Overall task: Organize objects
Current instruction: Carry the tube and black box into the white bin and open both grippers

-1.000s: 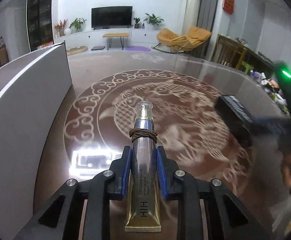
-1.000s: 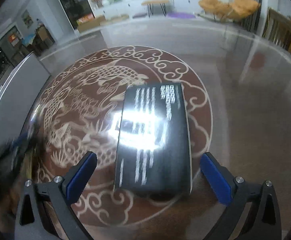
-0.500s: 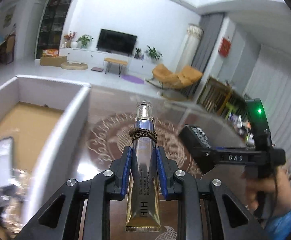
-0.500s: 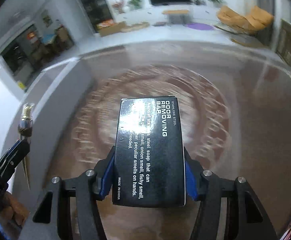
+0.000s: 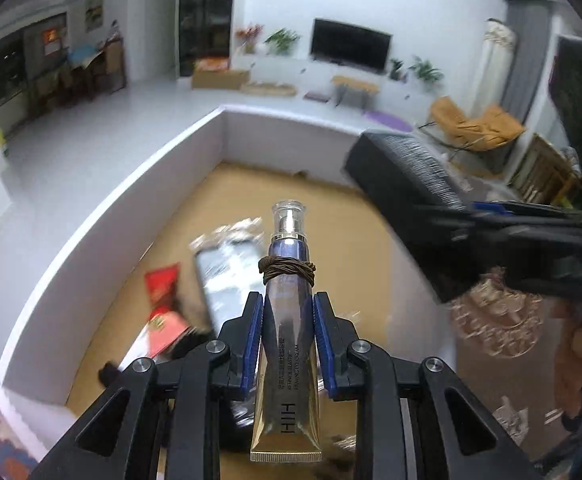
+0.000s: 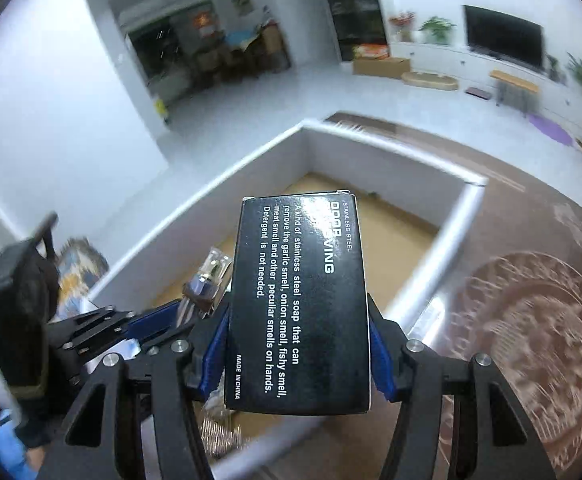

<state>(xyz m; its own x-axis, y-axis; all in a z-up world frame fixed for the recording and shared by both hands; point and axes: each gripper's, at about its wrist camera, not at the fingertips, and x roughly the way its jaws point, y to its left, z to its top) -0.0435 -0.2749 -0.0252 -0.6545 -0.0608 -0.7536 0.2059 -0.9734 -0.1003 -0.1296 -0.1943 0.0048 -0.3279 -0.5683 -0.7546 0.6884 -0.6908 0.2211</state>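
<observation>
My left claw (image 5: pixel 287 344) is clamped on a cream tube (image 5: pixel 287 360), cap forward, a brown band wound round its neck, held above the white-walled box (image 5: pixel 103 216). Inside on its tan floor I see a red packet (image 5: pixel 162 286) and a silvery flat pack (image 5: pixel 227 264), blurred. My right claw (image 6: pixel 297 356) grips the black soap carton (image 6: pixel 299 300) over the same box's near wall, beside the patterned desk (image 6: pixel 531 340).

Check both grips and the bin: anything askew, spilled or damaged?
Nothing stands out. The left gripper holds the tube straight, the right gripper holds the black box squarely, both over the white bin. Its contents are too blurred to judge.
</observation>
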